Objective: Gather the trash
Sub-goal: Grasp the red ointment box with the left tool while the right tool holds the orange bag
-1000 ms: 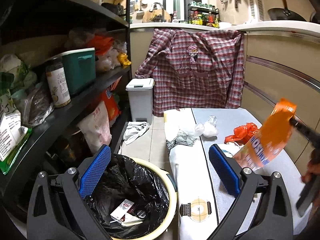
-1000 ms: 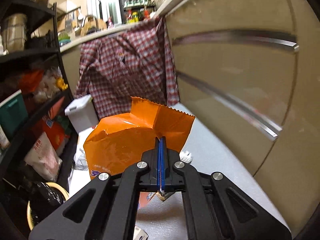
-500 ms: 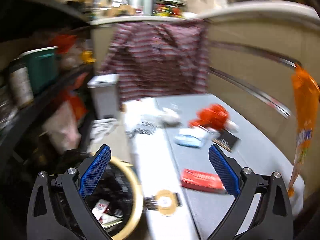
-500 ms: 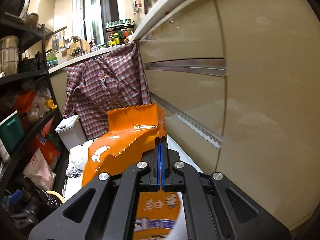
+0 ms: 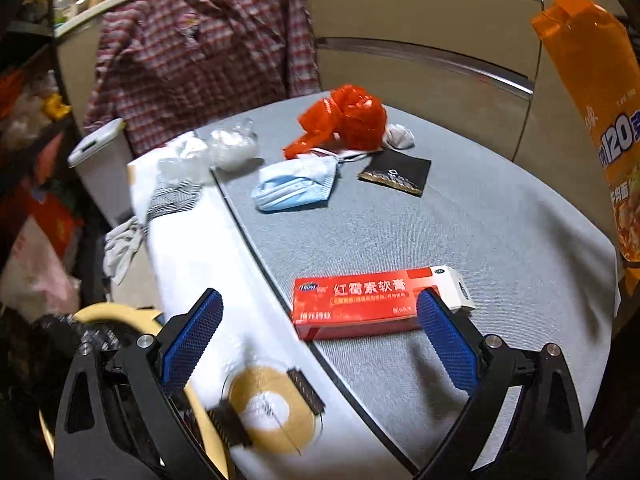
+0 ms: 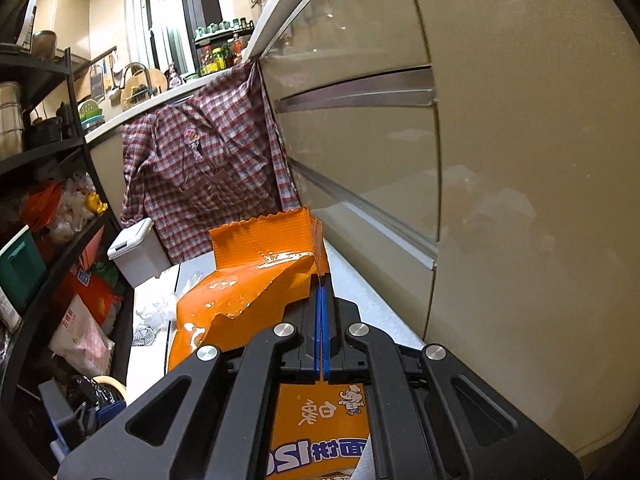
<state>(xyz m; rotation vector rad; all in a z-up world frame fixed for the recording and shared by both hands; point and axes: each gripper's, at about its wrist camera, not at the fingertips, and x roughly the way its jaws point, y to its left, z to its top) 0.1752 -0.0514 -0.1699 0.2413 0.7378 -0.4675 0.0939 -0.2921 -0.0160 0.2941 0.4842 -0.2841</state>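
Grey woven table top [image 5: 500, 220] before beige cabinet drawers [image 6: 500, 160]. Nearest, red flat cardboard medicine box [image 5: 360, 304], then blue face mask [image 5: 296, 184], crumpled red plastic bag [image 5: 348, 120]. Left gripper [image 5: 320, 336] spread wide, empty, above box. Right gripper [image 6: 321, 292] clamped on orange foil snack wrapper [image 6: 248, 292], held up.

Plaid shirt [image 5: 196, 60] hung on counter; tape roll [image 5: 272, 412] nr table edge.

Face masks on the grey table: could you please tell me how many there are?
1: a blue face mask beside the red plastic bag; more may be hidden beneath.
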